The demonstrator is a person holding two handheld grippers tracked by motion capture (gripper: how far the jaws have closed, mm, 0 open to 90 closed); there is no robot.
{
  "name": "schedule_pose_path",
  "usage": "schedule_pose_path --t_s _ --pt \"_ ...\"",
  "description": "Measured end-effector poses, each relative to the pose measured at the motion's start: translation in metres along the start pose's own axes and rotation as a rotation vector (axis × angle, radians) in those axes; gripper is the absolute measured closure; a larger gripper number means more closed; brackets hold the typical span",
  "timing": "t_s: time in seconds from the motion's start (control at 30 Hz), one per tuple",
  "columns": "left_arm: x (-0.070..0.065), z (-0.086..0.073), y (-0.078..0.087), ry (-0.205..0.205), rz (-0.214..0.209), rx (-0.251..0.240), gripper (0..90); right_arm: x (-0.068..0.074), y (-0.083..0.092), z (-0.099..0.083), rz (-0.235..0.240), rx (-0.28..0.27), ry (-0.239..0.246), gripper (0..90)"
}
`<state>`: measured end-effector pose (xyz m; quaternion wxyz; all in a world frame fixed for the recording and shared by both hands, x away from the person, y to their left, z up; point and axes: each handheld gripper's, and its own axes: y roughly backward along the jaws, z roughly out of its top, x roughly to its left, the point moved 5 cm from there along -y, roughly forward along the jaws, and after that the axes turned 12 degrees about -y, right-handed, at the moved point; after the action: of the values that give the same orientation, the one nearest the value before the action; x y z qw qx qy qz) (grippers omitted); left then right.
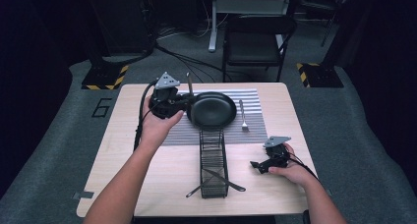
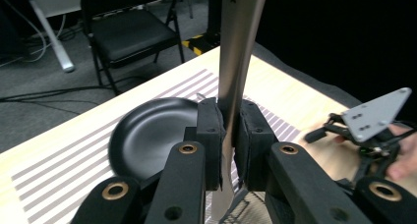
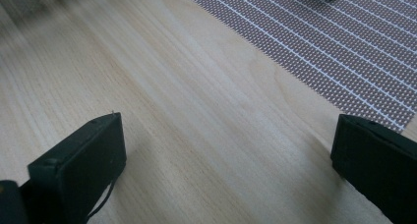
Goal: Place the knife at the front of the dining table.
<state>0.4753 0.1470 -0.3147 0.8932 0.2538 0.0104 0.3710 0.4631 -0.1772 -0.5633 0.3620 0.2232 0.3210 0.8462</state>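
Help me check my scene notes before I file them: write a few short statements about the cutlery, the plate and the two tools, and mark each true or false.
1. The left tool is shut on a silver table knife. True.
2. The round black plate lies on the striped grey placemat. True.
3. The silver fork lies inside the black wire basket. False: it lies on the placemat, right of the plate.
4. The right tool grips a spoon. False: its jaws stand open over the bare light wooden table.

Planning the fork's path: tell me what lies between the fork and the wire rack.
Only striped placemat lies between fork and wire rack, seen in the high view.
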Motion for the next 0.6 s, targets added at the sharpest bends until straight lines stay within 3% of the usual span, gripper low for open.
schedule_pose_path --t_s 0.3,0.47,0.6 --pt "0.017 -0.030 -0.014 0.032 0.059 0.026 82.1 0.000 0.000 0.000 0.000 0.001 0.000 0.0" --pt "0.025 -0.040 -0.019 0.023 0.093 0.035 82.1 0.000 0.000 0.000 0.000 0.001 0.001 0.0" --pt "0.034 -0.051 -0.022 0.049 0.117 0.034 82.1 0.000 0.000 0.000 0.000 0.001 0.000 0.0"
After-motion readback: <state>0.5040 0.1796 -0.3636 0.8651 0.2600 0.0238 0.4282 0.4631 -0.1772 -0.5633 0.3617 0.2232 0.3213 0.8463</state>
